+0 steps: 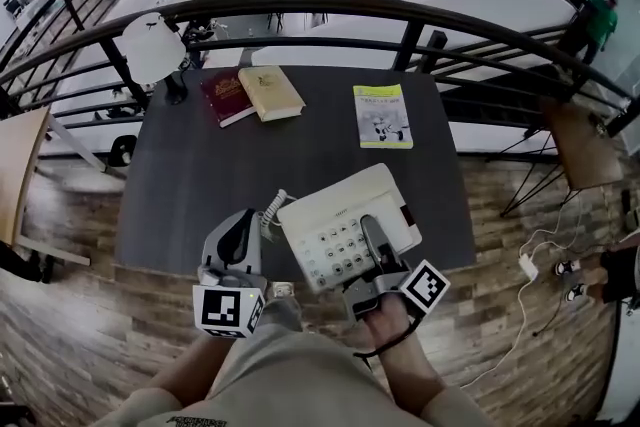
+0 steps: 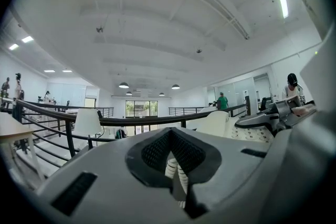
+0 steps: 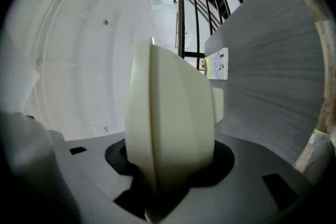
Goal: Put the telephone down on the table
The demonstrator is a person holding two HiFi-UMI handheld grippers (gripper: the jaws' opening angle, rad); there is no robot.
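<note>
Left tongs [image 2: 171, 140] fill the lower frame. The two grey jaws are drawn together, and their black ribbed pads form a diamond-shaped recess at the tips. A white coiled cord [image 2: 176, 174] sits in that recess, pinched between the pads.

Right of the tongs is a cream telephone [image 2: 251, 134], keypad up, with rows of pale keys legible as dots. The right tongs [image 2: 273, 117], dark grey, lie across its top; their jaw state is not readable from here.

Beyond, a black railing [image 2: 131, 120] crosses the frame, with a white lamp shade [image 2: 87, 121] overlapping it at left.

In the background are a white vaulted ceiling and round pendant lights. A person in green [image 2: 223, 100] stands far off, and a person in a black cap [image 2: 292, 87] is near the right edge.
</note>
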